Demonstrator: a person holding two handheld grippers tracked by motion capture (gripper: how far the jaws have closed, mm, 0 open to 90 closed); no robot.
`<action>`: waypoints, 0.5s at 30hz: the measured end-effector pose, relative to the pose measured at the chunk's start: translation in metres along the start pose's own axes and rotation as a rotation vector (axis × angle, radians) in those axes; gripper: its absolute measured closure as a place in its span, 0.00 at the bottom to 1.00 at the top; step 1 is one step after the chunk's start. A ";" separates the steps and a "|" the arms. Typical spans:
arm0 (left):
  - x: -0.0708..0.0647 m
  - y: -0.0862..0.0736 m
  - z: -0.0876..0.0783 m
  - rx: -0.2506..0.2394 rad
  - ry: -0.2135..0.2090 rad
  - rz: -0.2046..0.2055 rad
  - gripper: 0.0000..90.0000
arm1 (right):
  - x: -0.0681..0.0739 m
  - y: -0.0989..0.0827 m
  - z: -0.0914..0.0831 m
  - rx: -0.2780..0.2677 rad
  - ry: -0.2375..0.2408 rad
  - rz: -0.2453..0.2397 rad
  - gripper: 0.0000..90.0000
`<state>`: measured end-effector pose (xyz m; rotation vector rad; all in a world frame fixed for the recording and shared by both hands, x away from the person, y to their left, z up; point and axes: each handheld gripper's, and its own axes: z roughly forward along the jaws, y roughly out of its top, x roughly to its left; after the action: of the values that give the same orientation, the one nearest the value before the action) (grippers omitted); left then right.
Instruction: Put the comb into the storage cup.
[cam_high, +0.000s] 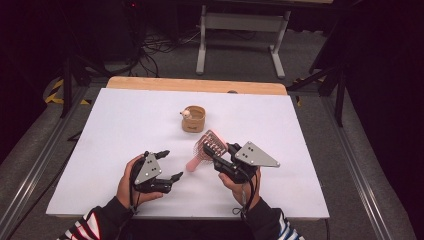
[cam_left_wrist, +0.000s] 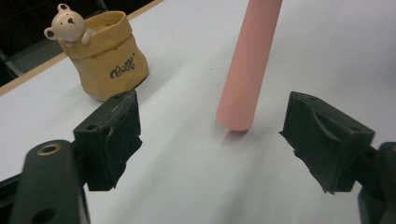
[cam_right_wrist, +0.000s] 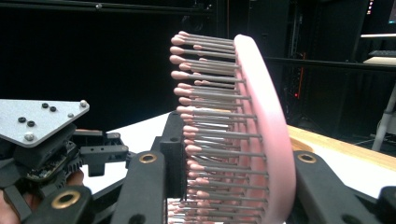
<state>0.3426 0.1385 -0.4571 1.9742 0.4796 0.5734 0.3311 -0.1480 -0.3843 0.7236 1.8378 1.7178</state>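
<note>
The pink hairbrush is clamped by its bristled head in the right gripper and held tilted above the white table, near the bear-trimmed pouch. The left gripper is spread apart, with the brush handle between its jaws, untouched.

Grey carpet floor, white table frame, dark surroundings

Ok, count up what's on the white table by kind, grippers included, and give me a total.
Pink hairbrush: 1
Tan pouch-shaped holder with a bear figure: 1
Hand-held grippers: 2, left gripper with jaws open, right gripper shut on the brush head
Total: 4
</note>
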 end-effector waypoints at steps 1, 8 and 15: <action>0.002 -0.001 -0.002 -0.001 0.006 0.007 0.20 | -0.001 0.000 -0.001 0.003 -0.008 -0.003 0.71; 0.015 -0.004 -0.012 -0.010 -0.031 0.024 0.17 | -0.004 0.001 -0.002 -0.001 -0.019 -0.006 0.70; 0.028 -0.009 -0.029 -0.020 0.003 0.004 0.14 | -0.006 0.002 -0.004 0.002 -0.030 -0.021 0.70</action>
<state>0.3472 0.1787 -0.4484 1.9565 0.4701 0.5819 0.3332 -0.1547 -0.3818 0.7237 1.8213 1.6832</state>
